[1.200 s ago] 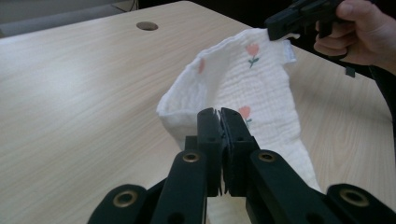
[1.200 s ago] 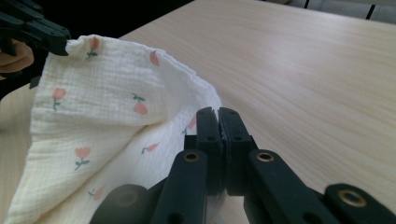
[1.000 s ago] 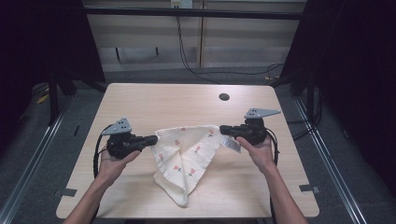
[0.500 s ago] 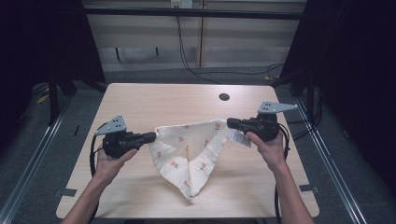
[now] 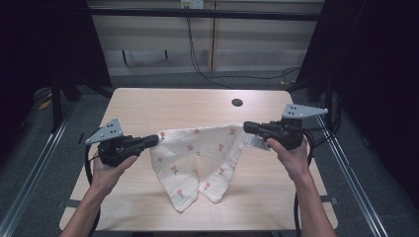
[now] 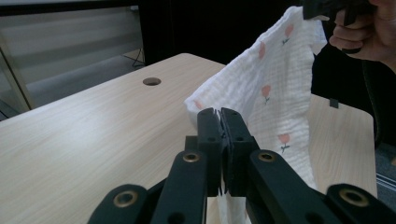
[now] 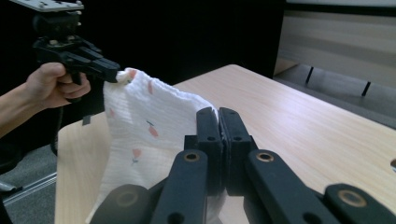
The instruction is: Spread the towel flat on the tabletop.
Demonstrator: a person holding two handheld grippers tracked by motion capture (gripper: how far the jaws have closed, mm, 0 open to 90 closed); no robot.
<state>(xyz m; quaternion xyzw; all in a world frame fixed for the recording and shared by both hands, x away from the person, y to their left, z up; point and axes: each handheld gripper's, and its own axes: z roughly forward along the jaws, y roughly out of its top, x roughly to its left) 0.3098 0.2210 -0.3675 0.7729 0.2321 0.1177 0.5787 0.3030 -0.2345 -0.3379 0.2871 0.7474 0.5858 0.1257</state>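
A white cloth (image 5: 200, 160) with small red flower prints hangs between the two grippers above the middle of the table (image 5: 188, 103). The left gripper (image 5: 154, 140) pinches one top corner, its jaws closed tight on the fabric; in the left gripper view the jaws (image 6: 222, 122) meet on a fold of cloth (image 6: 275, 84) that runs up and away to the other gripper at the top right. The right gripper (image 5: 248, 128) clamps the opposite top corner in the same way, and the right gripper view shows its jaws (image 7: 219, 122) pressed together on the cloth (image 7: 140, 135), with the other hand (image 7: 49, 86) and its gripper holding the far corner at the upper left. The top edge is stretched nearly straight between the two grips, a little higher at the right. Below it the cloth droops in two pointed lobes whose tips lie toward the near edge of the table. A dark round hole (image 5: 237, 102) sits in the tabletop beyond the cloth, well apart from it.
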